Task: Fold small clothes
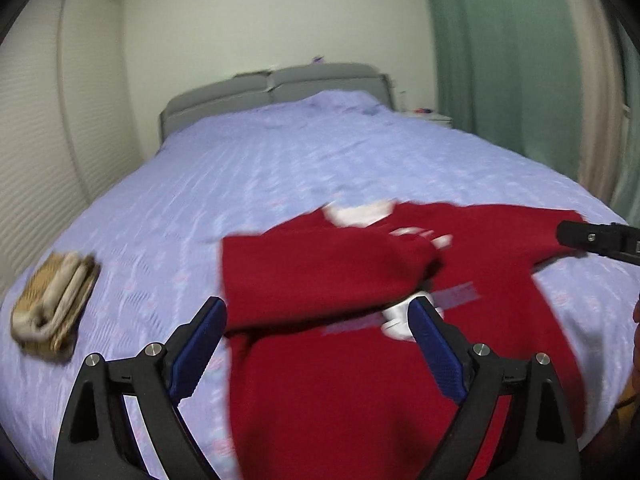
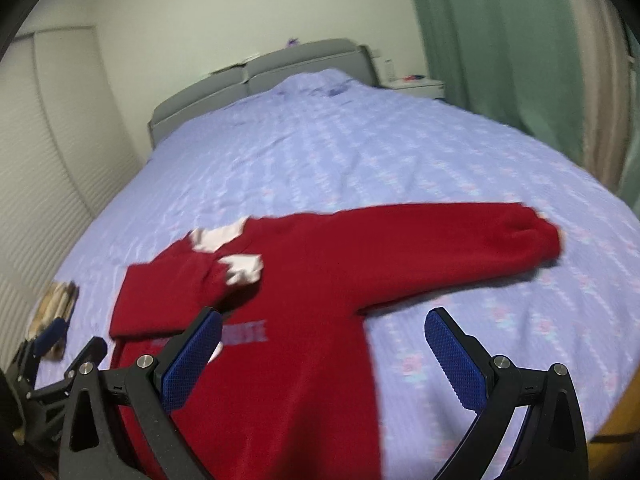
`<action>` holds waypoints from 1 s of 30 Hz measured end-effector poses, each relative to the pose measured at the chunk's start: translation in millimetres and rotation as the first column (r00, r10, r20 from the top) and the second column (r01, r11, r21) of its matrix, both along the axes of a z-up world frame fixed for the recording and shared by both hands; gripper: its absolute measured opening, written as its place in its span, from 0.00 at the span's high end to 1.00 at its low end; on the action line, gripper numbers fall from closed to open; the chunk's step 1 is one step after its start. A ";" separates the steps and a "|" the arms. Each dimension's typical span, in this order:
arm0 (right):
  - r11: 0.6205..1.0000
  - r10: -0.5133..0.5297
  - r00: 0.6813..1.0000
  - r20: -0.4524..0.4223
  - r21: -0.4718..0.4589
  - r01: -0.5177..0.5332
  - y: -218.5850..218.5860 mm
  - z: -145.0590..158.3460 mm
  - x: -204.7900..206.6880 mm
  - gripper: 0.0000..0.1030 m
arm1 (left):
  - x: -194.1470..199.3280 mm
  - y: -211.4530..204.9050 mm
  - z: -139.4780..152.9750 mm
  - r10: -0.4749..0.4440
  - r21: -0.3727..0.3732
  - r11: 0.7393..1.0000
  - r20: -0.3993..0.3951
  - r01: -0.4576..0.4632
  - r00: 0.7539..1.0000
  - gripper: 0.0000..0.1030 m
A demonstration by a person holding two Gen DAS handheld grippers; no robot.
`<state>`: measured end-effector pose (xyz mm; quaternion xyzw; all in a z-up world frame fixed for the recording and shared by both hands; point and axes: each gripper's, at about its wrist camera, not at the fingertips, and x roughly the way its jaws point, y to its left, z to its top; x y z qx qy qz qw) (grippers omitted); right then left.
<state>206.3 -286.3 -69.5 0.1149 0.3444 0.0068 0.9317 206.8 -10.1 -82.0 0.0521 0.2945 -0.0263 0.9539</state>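
A red sweater (image 1: 344, 364) with a white collar and grey chest print lies flat on the lilac bed cover. Its left sleeve is folded across the chest; its right sleeve (image 2: 460, 240) stretches out to the right. My left gripper (image 1: 318, 312) is open and empty above the sweater's left side. My right gripper (image 2: 322, 322) is open and empty above the sweater's right side near the armpit. The right gripper's tip shows at the right edge of the left wrist view (image 1: 596, 238). The left gripper shows at the lower left of the right wrist view (image 2: 72, 344).
A folded tan and cream garment (image 1: 54, 308) lies on the bed's left side. The grey headboard (image 1: 276, 84) is at the far end, a white nightstand (image 2: 416, 86) beside it. Green curtains (image 1: 500, 60) hang on the right, a wardrobe wall (image 1: 36, 128) on the left.
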 end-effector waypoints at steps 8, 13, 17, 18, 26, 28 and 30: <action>0.986 0.159 0.987 -0.012 0.057 -0.158 82.3 -31.1 53.6 0.09 | 31.9 65.2 -40.2 0.073 -0.059 0.995 -0.081 -0.078 0.994 0.17; 0.981 0.174 0.982 -0.073 0.093 -0.167 109.5 -52.5 90.6 0.23 | 51.3 82.1 -64.3 0.070 -0.109 0.990 -0.153 -0.087 0.986 0.31; 0.980 0.158 0.980 -0.119 0.144 -0.140 112.4 -67.9 107.8 0.29 | 67.1 86.0 -78.1 0.062 -0.128 0.988 -0.190 -0.087 0.980 0.40; 0.978 0.148 0.980 -0.135 0.164 -0.125 110.8 -72.9 111.3 0.29 | 70.3 86.4 -80.8 0.061 -0.129 0.988 -0.196 -0.088 0.979 0.41; 0.950 0.125 0.976 -0.180 0.304 -0.066 97.4 -91.3 125.0 0.40 | 72.8 98.8 -84.5 0.072 -0.136 0.986 -0.200 -0.101 0.977 0.44; 0.945 0.127 0.976 -0.179 0.320 -0.064 95.3 -93.1 130.0 0.52 | 77.3 99.0 -85.8 0.075 -0.148 0.983 -0.218 -0.109 0.973 0.45; 0.942 0.142 0.972 -0.189 0.327 -0.074 96.5 -95.2 133.9 0.64 | 80.6 96.9 -81.8 0.081 -0.173 0.978 -0.213 -0.120 0.974 0.45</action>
